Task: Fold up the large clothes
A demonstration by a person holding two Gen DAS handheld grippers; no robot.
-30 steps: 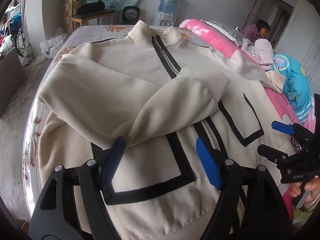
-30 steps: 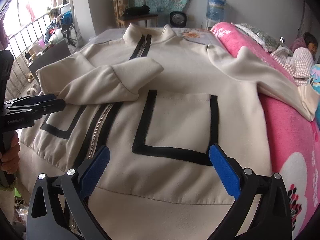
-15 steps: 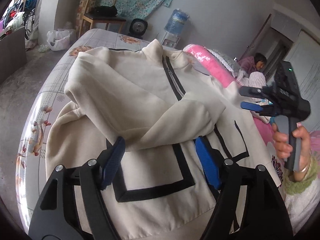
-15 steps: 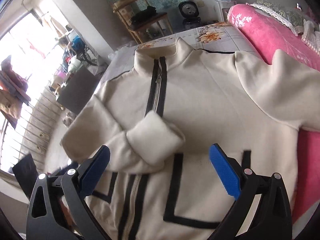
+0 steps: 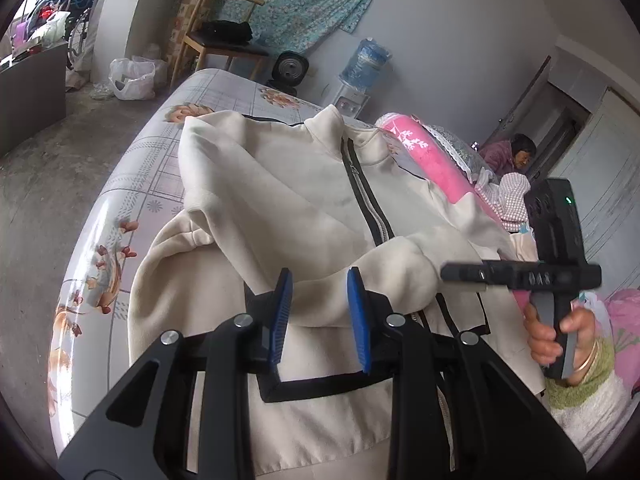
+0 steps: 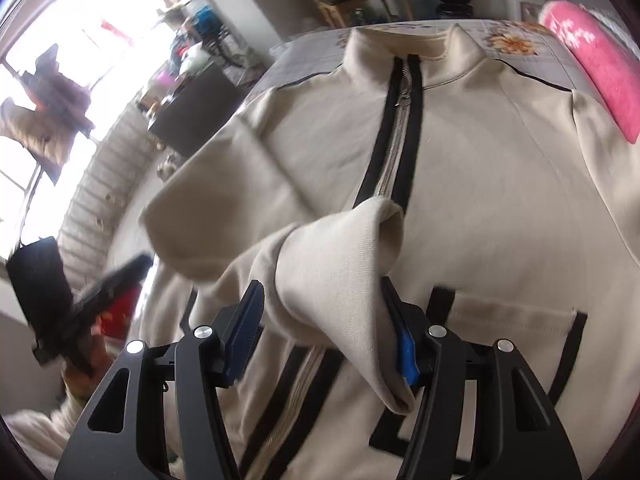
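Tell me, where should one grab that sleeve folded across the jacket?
By its cuff, coming from the hem side. The cuff is the thick free end of the sleeve, standing up off the jacket, and it sits between the fingers of the right gripper.

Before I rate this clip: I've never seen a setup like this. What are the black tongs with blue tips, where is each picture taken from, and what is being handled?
There is no robot here. A person holds a two-finger tool in each hand, and each tool has a wide-angle camera that looks along its fingers. One picture looks over the left gripper, the other over the right gripper. A cream zip jacket with black trim lies front up on a bed. One sleeve is folded across the chest. Its cuff sits between the right gripper's blue pads and touches one of them; a firm pinch is not clear. The left gripper straddles the same sleeve further along, its pads apart.
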